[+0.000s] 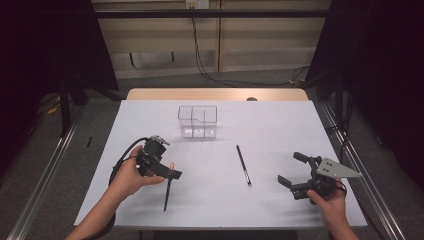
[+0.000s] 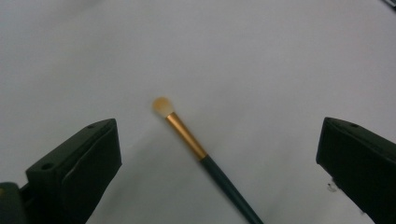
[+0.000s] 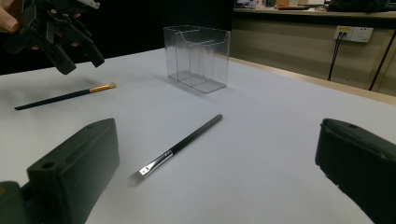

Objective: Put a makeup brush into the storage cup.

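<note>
Gold-ferruled makeup brush lies flat between the wide-open left gripper jaws, pointing toward eleven o'clock; closing too high could skid it across the white table, and the right gripper waits unclenched.

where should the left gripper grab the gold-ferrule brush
Grip the gold-ferrule brush on its dark green handle just behind the ferrule, coming straight down from above. It lies flat on the table, so the open left gripper should straddle the thin handle crosswise, clear of the soft bristles.
</note>
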Available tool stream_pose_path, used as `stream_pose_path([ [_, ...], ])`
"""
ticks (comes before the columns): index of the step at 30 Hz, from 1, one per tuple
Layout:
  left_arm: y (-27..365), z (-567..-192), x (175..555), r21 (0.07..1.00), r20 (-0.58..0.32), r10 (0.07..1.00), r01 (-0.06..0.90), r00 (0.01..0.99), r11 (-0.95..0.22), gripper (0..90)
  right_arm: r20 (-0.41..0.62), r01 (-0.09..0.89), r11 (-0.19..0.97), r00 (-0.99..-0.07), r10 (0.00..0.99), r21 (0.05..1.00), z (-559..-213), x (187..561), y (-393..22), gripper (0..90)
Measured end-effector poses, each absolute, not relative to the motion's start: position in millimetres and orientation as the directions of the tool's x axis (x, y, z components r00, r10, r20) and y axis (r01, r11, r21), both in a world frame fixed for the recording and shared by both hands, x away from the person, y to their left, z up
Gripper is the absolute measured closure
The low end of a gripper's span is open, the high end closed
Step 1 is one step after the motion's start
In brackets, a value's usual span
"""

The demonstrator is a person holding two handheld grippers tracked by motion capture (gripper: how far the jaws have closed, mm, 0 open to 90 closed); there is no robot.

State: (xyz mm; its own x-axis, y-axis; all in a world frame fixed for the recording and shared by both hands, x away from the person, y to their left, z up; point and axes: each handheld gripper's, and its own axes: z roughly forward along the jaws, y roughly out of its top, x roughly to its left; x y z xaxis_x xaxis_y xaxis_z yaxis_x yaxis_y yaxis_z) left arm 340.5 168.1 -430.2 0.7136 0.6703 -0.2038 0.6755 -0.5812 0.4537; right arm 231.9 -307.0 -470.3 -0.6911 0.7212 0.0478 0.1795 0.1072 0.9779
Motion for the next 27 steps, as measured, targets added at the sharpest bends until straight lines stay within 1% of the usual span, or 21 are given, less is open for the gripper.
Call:
stream_pose_path([
  [6, 165.6, -429.8, 342.9, 0.382, -0.208, 0.69, 0.707, 0.693, -0.595, 0.0, 0.046, 0.177, 0.108, -0.691, 0.721, 0.978, -470.2, 232.2, -306.8, 0.0],
  [11, 164.4, -428.9, 343.3, 0.363, -0.205, 0.69, 0.708, 0.695, -0.606, 0.0, 0.046, 0.178, 0.108, -0.691, 0.722, 0.978, -470.0, 232.1, -306.6, 0.0],
  [13, 162.9, -428.4, 343.5, 0.332, -0.203, 0.695, 0.716, 0.69, -0.613, 0.0, 0.046, 0.178, 0.108, -0.692, 0.721, 0.978, -470.2, 232.3, -306.7, 0.0],
  [17, 161.5, -428.7, 343.6, 0.309, -0.202, 0.697, 0.72, 0.688, -0.622, 0.0, 0.045, 0.178, 0.109, -0.693, 0.72, 0.978, -470.1, 232.2, -307.0, 0.0],
  [21, 159.6, -430.4, 344.0, 0.288, -0.221, 0.706, 0.737, 0.672, -0.611, 0.0, 0.045, 0.179, 0.11, -0.693, 0.719, 0.978, -470.4, 232.4, -307.0, 0.0],
  [27, 159.0, -431.3, 343.2, 0.269, -0.21, 0.702, 0.73, 0.681, -0.628, 0.7, 0.043, 0.177, 0.112, -0.694, 0.719, 0.978, -470.5, 232.7, -306.6, 0.0],
])
